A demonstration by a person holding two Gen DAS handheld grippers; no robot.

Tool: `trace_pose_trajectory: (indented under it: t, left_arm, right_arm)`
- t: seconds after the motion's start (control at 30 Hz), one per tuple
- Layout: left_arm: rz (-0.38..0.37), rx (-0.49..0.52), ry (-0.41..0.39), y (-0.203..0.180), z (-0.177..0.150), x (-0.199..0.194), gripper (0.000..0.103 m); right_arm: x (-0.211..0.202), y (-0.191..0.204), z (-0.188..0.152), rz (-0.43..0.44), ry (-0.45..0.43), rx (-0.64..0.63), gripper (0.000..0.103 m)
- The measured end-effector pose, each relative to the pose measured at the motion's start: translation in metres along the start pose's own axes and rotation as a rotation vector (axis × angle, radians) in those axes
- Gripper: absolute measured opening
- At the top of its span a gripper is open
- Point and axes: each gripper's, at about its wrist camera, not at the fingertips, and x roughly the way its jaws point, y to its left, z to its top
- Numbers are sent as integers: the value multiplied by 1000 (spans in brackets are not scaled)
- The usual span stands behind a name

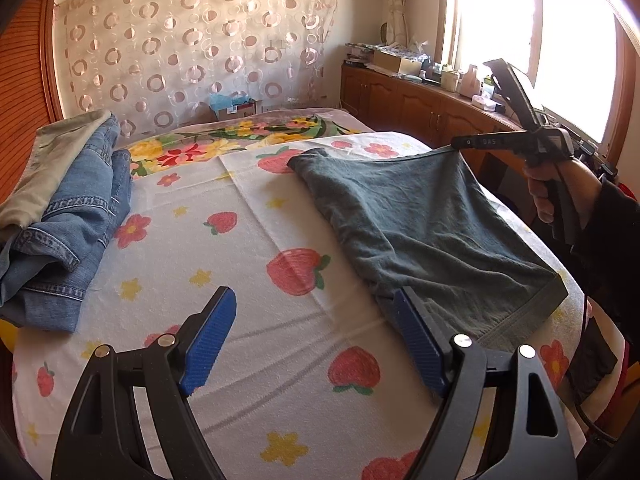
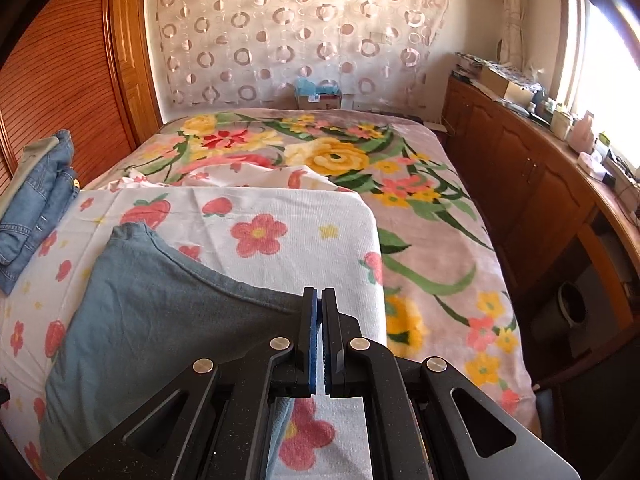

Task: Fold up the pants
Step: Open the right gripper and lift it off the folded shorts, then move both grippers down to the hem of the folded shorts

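Closest to me was the left gripper (image 1: 312,340), its blue pads spread wide with nothing between them, low over the strawberry-print towel (image 1: 224,264). One pad sat right up against the near edge of the dark grey-green pants (image 1: 432,224), but it hadn't pinched anything.

The right gripper (image 2: 319,344) was the opposite: jaws clamped together on the far right corner of the pants, which it held a bit off the bed, so the fabric sagged from that corner down to the towel.

The pants looked like soft, thin knit, light and floppy, no stiffness at all. My guess is they'd drape and wrinkle instead of keeping a crease, so the hemmed corners seemed the sensible spots to grab, with the near one by the left pads being the obvious pick.

Room-wise, the towel had plenty of bare space to the left before the stack of folded jeans (image 1: 68,216). On the right the pants lay near the towel's edge, with the floral blanket (image 2: 432,216) beyond it.
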Motion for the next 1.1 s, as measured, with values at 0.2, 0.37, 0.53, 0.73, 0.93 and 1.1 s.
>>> trace_pose_trajectory:
  t: [0.2, 0.37, 0.53, 0.73, 0.93, 1.1]
  left_arm:
    - [-6, 10, 6, -4, -1, 1, 82]
    - [-16, 16, 12, -8, -3, 1, 82]
    - [-24, 28, 14, -15, -2, 2, 82]
    - [-33, 46, 16, -25, -1, 1, 82]
    - [-41, 62, 21, -32, -1, 2, 82]
    - [-52, 71, 24, -38, -4, 1, 82]
  right_arm:
    - [-18, 3, -6, 26, -25, 33, 9]
    - [-45, 8, -25, 77, -63, 12, 17]
    - [-77, 18, -57, 117, -96, -13, 35]
    - [-111, 22, -99, 159, -112, -22, 42]
    - [-131, 20, -123, 162, -98, -8, 42]
    - [-144, 20, -137, 152, -86, 10, 42]
